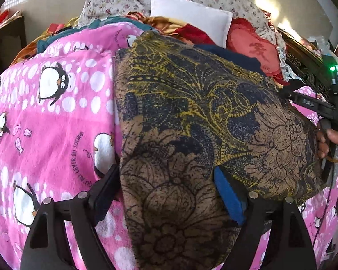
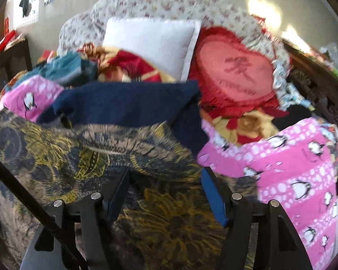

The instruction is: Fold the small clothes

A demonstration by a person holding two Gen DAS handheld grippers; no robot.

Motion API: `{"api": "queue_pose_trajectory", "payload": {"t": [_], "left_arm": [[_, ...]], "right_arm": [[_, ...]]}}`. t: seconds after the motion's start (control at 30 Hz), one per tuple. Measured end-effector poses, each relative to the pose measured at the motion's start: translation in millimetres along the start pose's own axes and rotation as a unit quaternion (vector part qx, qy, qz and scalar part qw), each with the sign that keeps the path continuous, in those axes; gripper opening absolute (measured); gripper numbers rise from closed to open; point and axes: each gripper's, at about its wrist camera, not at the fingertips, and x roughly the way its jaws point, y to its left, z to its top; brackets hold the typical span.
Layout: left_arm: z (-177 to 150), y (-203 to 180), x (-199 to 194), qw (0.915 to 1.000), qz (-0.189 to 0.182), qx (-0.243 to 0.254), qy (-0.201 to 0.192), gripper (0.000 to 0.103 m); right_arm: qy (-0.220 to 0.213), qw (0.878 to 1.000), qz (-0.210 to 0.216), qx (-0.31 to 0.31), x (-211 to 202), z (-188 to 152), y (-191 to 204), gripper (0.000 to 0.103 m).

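A brown garment (image 1: pixel 191 123) with a navy and yellow floral print lies spread on a pink penguin blanket (image 1: pixel 45 112). My left gripper (image 1: pixel 166 193) is open, its jaws standing wide on either side of the garment's near end. The right gripper shows at the garment's right edge in the left wrist view (image 1: pixel 313 105). In the right wrist view the same garment (image 2: pixel 90 157) fills the lower left, and my right gripper (image 2: pixel 166 191) is open over it. A navy blue cloth (image 2: pixel 128 101) lies just beyond the garment.
At the back of the bed lie a white pillow (image 2: pixel 148 42), a red heart cushion (image 2: pixel 236 72), a floral quilt (image 2: pixel 169 4) and mixed clothes (image 2: pixel 67 69). A dark carved bed frame (image 1: pixel 304 67) runs along the right side. A black strap (image 2: pixel 29 200) crosses the lower left.
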Motion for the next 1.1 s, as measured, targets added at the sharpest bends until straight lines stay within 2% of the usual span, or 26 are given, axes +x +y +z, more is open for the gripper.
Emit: {"api": "queue_pose_trajectory", "payload": {"t": [0.1,0.2,0.27,0.3,0.33,0.4,0.47,0.57,0.6,0.63,0.67,0.73,0.77,0.87,0.97,1.03,1.1], "left_arm": [[-6,-3,-1,0.9999,0.004,0.005,-0.014,0.087],[-11,-4,-5,0.9996,-0.002,0.007,-0.026,0.087],[-13,2,-8,0.9993,-0.018,-0.001,-0.033,0.087],[-13,5,-11,0.9988,-0.028,-0.009,-0.039,0.087],[-13,9,-15,0.9982,-0.036,-0.015,-0.045,0.087],[-13,16,-22,0.9965,-0.050,-0.029,-0.059,0.087],[-12,19,-28,0.9953,-0.056,-0.036,-0.070,0.087],[-11,26,-35,0.9930,-0.066,-0.048,-0.085,0.087],[-11,29,-37,0.9919,-0.074,-0.054,-0.088,0.087],[-10,32,-39,0.9909,-0.080,-0.059,-0.091,0.088],[-10,34,-42,0.9902,-0.082,-0.064,-0.093,0.088],[-10,36,-46,0.9897,-0.076,-0.069,-0.100,0.088],[-10,38,-50,0.9890,-0.074,-0.072,-0.105,0.089],[-14,43,-58,0.9870,-0.070,-0.091,-0.112,0.093],[-18,50,-58,0.9844,-0.083,-0.116,-0.103,0.094],[-19,53,-53,0.9837,-0.091,-0.125,-0.091,0.094],[-18,54,-44,0.9835,-0.099,-0.129,-0.080,0.094]], "right_arm": [[0.003,0.999,0.009,-0.033,-3,0,7,0.068],[0.014,0.998,-0.025,-0.064,12,0,16,0.068],[0.017,0.997,-0.009,-0.076,20,2,23,0.045],[0.019,0.997,-0.003,-0.079,19,2,25,0.016],[0.017,0.996,-0.012,-0.081,17,4,29,0.003],[0.006,0.997,-0.014,-0.072,12,9,28,0.003],[0.017,0.999,-0.013,-0.041,20,12,20,0.003],[0.027,0.997,-0.036,-0.056,33,6,28,0.004],[0.017,0.997,-0.043,-0.060,27,7,30,0.005],[0.010,0.998,-0.040,-0.056,21,8,29,0.012],[0.006,0.999,-0.017,-0.039,10,10,27,0.020],[-0.002,0.999,0.034,0.005,-10,13,24,0.078],[-0.011,0.998,0.061,0.024,-22,15,25,0.083],[-0.007,0.990,0.135,0.028,-46,24,50,0.084],[0.001,0.980,0.196,-0.012,-67,37,105,0.084],[0.018,0.976,0.215,-0.037,-70,42,140,0.084],[0.017,0.974,0.221,-0.054,-73,46,169,0.084]]}}
